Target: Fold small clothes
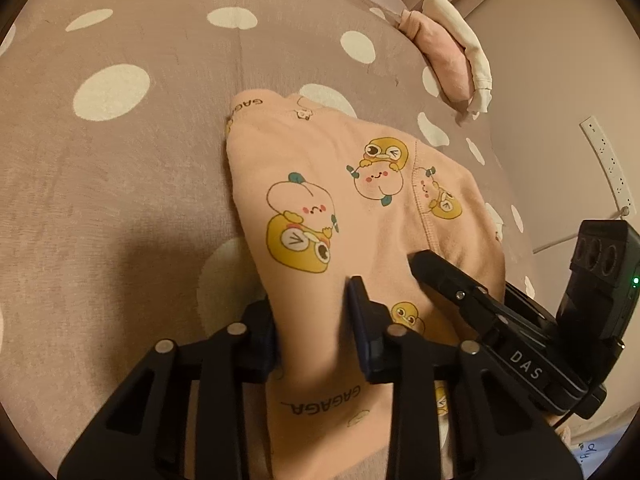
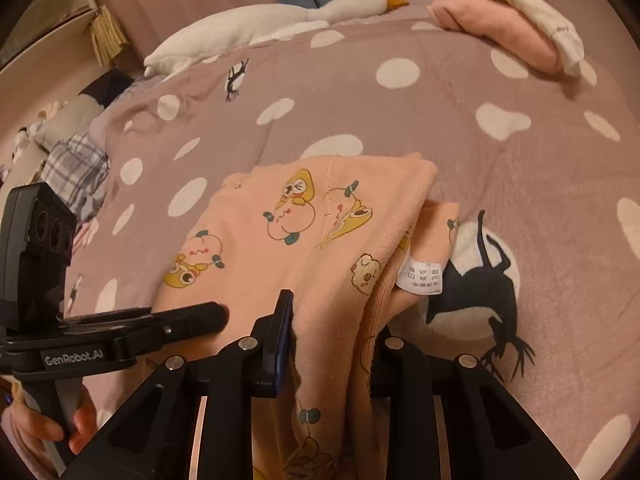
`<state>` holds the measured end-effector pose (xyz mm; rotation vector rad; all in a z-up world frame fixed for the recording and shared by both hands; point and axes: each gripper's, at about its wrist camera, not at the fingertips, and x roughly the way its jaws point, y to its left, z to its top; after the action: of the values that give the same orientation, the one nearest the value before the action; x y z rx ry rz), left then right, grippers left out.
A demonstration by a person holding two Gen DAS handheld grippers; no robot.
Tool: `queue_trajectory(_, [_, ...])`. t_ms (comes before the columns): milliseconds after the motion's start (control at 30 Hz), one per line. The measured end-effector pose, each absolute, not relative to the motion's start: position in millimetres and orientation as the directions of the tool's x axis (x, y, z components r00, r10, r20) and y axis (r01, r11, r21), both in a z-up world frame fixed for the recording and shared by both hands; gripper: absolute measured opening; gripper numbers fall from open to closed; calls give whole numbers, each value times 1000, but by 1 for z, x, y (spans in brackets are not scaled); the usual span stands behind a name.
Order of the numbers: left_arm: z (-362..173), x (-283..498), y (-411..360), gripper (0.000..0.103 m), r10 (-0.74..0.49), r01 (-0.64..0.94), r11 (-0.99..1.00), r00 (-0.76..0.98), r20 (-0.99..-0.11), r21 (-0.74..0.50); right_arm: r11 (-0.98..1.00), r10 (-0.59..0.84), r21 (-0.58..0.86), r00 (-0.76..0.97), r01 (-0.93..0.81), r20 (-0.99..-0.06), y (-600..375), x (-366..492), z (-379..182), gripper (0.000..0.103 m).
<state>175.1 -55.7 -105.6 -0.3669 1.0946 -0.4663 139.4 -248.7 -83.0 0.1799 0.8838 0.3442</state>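
Peach pyjama garment point(image 1: 340, 200) lies on spotted mauve bedspread point(image 1: 120, 160) beside plush goose point(image 2: 280, 20).

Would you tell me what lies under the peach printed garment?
The peach garment lies on the spotted blanket. A care label and an inner layer peek out at its edge; whatever lies beneath its middle is covered.

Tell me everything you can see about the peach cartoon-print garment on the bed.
The peach garment is soft, fleecy-looking knit, printed with yellow ducks, peach characters and GAGAGA lettering. It lies folded over on the dotted mauve bedspread, stitched seams showing, with a white care label sticking out of its right side. Its near end is lifted and bunched: cloth runs between the fingers of both the left gripper and the right gripper, which look closed on it.
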Motion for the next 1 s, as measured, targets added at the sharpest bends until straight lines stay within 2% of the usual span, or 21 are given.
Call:
queue_trajectory(133, [-94,168,-52,23,-533,194,844,407,-741,-501,930,368,275,612,-245,-699,-241,133,-71,27])
queue_trajectory(467, [-74,150,-20,23,-507,169,855,473,-721,-491,903,427,283,620,-322,-658,-208,126,-47,27])
queue_trajectory(700, [-95,150,-8,24,-470,131,877,440,-765,-463,905,422,279,590,-322,-688,-190,132,-59,27])
queue_trajectory(833, [-108,151,-1,34,-461,95,879,426,-779,-468,922,386,292,558,-253,-735,-193,138,-78,27])
queue_trajectory(1000, [-105,147,4,49,-417,90,902,442,-794,-423,901,423,403,519,-158,-743,-218,144,-93,32])
